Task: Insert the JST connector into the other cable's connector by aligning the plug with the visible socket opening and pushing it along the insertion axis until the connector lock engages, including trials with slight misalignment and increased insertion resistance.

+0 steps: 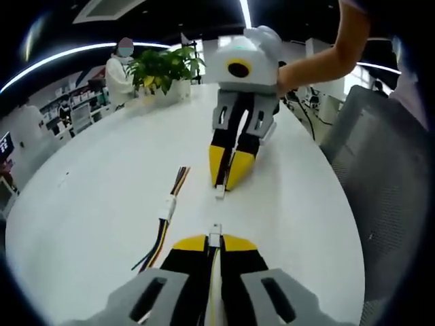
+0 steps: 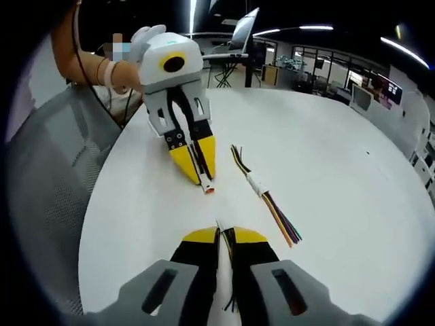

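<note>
Left gripper (image 1: 215,239) pinching white connector (image 1: 215,237), right gripper (image 2: 225,231) clamped on cable (image 2: 230,250), its plug (image 1: 220,191) barely visible

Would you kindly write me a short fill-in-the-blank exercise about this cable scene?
1. Each tool pinches a small ____ connector at its tips: left tool, right tool.
2. The two held connectors are ____, not mated.
3. A spare mated cable pair lies on the ____ table.

Missing words: white; apart; white
</note>
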`<state>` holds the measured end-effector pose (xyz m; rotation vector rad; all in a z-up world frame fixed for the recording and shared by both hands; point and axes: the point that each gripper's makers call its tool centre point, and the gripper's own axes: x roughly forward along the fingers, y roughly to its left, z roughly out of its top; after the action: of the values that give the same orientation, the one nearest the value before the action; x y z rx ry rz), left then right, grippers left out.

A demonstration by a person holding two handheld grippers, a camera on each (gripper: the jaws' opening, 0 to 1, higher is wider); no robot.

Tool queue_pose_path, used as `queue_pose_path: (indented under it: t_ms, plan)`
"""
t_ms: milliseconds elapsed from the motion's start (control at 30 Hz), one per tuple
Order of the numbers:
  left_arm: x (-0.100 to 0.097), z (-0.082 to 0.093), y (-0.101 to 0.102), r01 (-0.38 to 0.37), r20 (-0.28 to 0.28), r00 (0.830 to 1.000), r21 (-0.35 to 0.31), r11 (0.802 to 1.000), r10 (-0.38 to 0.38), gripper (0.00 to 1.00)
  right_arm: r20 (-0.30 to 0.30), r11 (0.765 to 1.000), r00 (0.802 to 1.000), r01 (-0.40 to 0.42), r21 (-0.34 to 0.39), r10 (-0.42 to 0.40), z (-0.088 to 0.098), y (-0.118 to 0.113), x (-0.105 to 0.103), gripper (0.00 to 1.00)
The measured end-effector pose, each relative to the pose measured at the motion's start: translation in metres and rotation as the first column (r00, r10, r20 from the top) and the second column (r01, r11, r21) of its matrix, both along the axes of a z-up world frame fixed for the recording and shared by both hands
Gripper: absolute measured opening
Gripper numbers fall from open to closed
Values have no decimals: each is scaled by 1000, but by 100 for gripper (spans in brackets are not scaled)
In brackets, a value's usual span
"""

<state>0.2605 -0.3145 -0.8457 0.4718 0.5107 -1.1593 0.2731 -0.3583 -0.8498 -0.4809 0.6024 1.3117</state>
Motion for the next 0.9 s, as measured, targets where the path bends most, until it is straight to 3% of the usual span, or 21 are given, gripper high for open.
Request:
queue_pose_path:
  t_ms: [367, 900]
  plan:
    - [4, 17, -4, 27, 56, 998, 1, 1000, -27, 0, 18, 1000, 1000, 9, 24, -10, 21, 12, -1, 3]
    - [5, 23, -8, 25, 51, 998, 8, 1000, -26, 0, 19, 999, 1000, -20, 27, 20, 22, 20, -6, 3]
